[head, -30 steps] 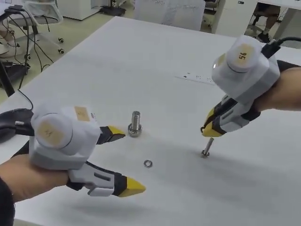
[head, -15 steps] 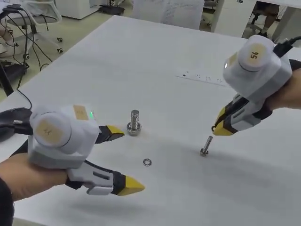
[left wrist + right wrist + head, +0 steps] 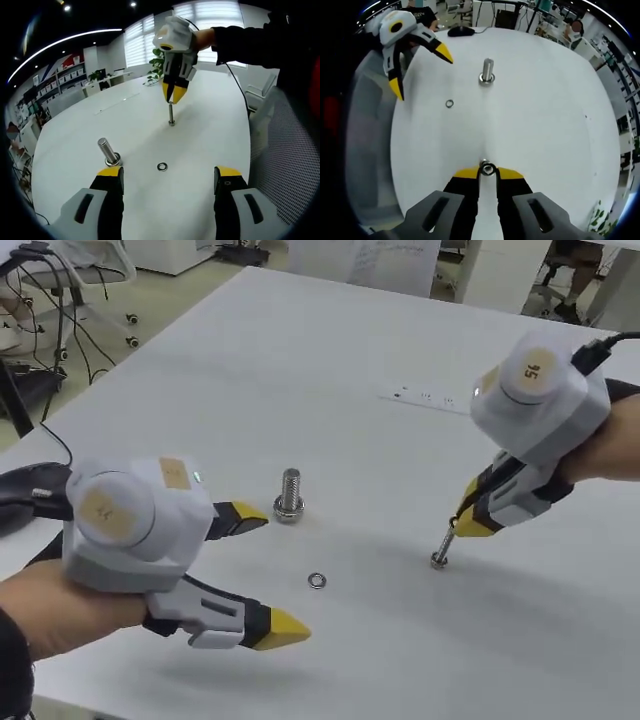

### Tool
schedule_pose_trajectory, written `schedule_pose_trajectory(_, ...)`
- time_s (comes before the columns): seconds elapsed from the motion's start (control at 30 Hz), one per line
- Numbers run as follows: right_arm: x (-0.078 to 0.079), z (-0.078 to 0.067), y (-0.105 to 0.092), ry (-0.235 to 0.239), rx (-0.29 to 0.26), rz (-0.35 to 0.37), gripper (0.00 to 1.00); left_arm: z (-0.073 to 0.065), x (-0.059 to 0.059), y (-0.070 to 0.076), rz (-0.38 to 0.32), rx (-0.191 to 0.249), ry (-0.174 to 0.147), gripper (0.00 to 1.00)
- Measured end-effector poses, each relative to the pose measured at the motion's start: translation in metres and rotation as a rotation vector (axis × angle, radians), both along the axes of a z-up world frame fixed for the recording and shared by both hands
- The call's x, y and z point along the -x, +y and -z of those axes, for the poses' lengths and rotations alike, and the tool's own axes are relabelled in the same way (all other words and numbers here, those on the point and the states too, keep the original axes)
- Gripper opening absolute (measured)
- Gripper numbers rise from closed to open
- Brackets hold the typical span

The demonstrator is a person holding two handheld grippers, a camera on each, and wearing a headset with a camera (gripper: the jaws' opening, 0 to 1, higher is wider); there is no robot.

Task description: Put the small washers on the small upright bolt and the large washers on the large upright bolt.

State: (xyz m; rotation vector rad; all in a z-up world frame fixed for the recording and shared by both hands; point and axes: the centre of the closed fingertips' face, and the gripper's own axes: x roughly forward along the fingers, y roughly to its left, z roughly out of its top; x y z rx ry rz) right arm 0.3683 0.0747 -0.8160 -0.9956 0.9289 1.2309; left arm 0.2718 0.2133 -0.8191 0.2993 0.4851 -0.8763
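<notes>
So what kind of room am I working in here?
Probably an open-plan office or lab workspace: a big white table, a wheeled office chair on the floor nearby, shelving along a wall, and blinds over wide windows.

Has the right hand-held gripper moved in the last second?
Yes. The right hand-held gripper pulled away up and to the right of the small bolt, then dropped back close to its top.
</notes>
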Motion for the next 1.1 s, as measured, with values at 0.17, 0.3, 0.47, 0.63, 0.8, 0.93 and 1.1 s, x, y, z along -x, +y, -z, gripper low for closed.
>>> schedule_pose_trajectory(0.17, 0.001, 0.004, 0.0, 0.009, 0.008, -0.003, 0.13, 0.0, 0.0, 0.001, -0.004, 0.002, -0.001, 0.73)
schedule_pose_trajectory(0.3, 0.002, 0.005, 0.001, 0.013, 0.011, -0.004, 0.13, 0.0, 0.0, 0.001, -0.005, 0.002, 0.0, 0.73)
schedule_pose_trajectory(0.47, 0.004, 0.01, 0.001, 0.021, 0.016, -0.003, 0.14, 0.0, 0.0, 0.002, -0.006, 0.003, 0.001, 0.73)
schedule_pose_trajectory(0.63, 0.005, 0.019, 0.001, 0.027, 0.026, -0.006, 0.14, 0.001, 0.0, 0.002, -0.006, 0.003, 0.003, 0.73)
schedule_pose_trajectory(0.8, 0.004, 0.025, 0.002, 0.033, 0.03, -0.004, 0.14, 0.001, 0.0, 0.002, -0.006, 0.003, 0.004, 0.72)
schedule_pose_trajectory(0.93, 0.003, 0.032, 0.004, 0.04, 0.033, -0.001, 0.14, 0.001, 0.0, 0.002, -0.006, 0.004, 0.005, 0.72)
schedule_pose_trajectory(1.1, 0.005, 0.041, 0.005, 0.048, 0.042, -0.002, 0.14, 0.001, 0.001, 0.002, -0.005, 0.003, 0.007, 0.72)
